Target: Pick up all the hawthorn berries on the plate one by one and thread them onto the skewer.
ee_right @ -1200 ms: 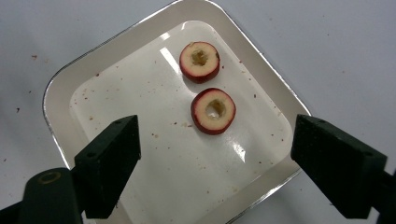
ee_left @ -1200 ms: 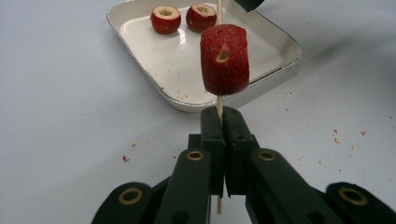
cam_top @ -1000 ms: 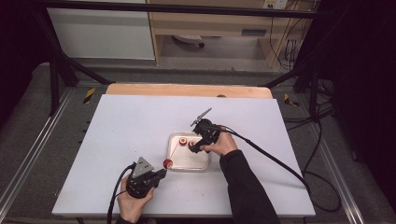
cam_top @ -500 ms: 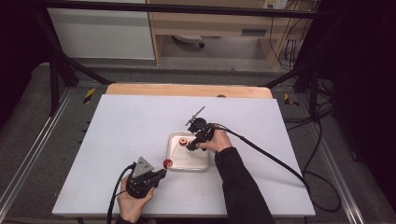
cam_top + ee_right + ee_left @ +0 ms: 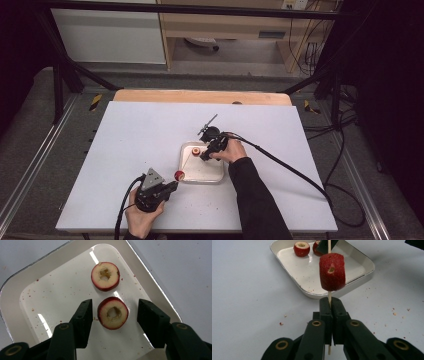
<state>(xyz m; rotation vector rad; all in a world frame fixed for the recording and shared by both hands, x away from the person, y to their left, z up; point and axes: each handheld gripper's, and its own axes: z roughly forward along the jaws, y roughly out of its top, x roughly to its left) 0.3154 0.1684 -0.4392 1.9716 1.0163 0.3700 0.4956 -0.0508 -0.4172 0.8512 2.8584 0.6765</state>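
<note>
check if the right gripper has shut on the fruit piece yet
Not yet: the right gripper has been closing, but both jaws stand clear of the cored fruit piece.

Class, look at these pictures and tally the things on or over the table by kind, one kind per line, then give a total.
Red fruit pieces: 3 (two in the tray, one on the skewer)
Trays: 1
Skewers: 1
Grippers: 2 (left, right)
Total: 7

Open white counter (image 5: pixel 125 150) left of the metal tray (image 5: pixel 186 165), skewered fruit piece (image 5: pixel 179 175) overhanging its near corner, second cored fruit ring (image 5: pixel 105 276) lying just beyond the right tool (image 5: pixel 113 312).
</note>
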